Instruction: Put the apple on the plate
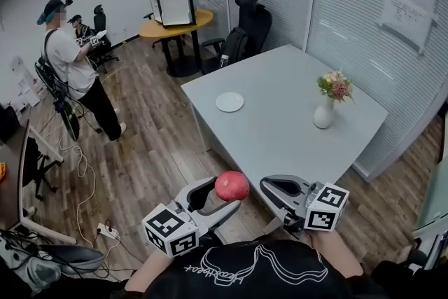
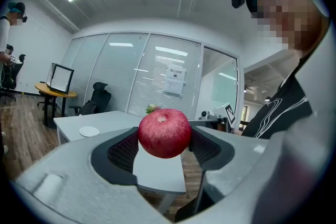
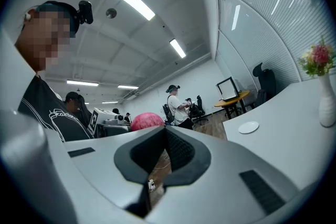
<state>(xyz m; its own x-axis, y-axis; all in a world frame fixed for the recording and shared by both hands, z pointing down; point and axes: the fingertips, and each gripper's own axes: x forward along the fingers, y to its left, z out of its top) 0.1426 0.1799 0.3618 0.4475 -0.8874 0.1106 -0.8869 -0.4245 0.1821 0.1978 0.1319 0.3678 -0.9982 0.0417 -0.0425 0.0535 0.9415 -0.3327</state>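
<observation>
A red apple (image 1: 232, 185) (image 2: 164, 132) is held in the air, off the near-left corner of the grey table (image 1: 280, 129). My left gripper (image 1: 225, 195) (image 2: 164, 139) is shut on the apple, one pad on each side. The small white plate (image 1: 229, 102) (image 2: 89, 131) lies bare on the table's far left part, well beyond the apple. My right gripper (image 1: 267, 185) (image 3: 165, 132) hovers just right of the apple, shut with nothing between its jaws. The right gripper view shows the apple (image 3: 147, 121) to its left and the plate (image 3: 248, 127) farther off.
A white vase with flowers (image 1: 325, 108) (image 3: 326, 97) stands on the table's right side. A person (image 1: 73, 73) stands on the wooden floor at far left. A black office chair (image 1: 245, 28) and a round yellow table (image 1: 175, 28) stand beyond the table. Cables lie on the floor at left.
</observation>
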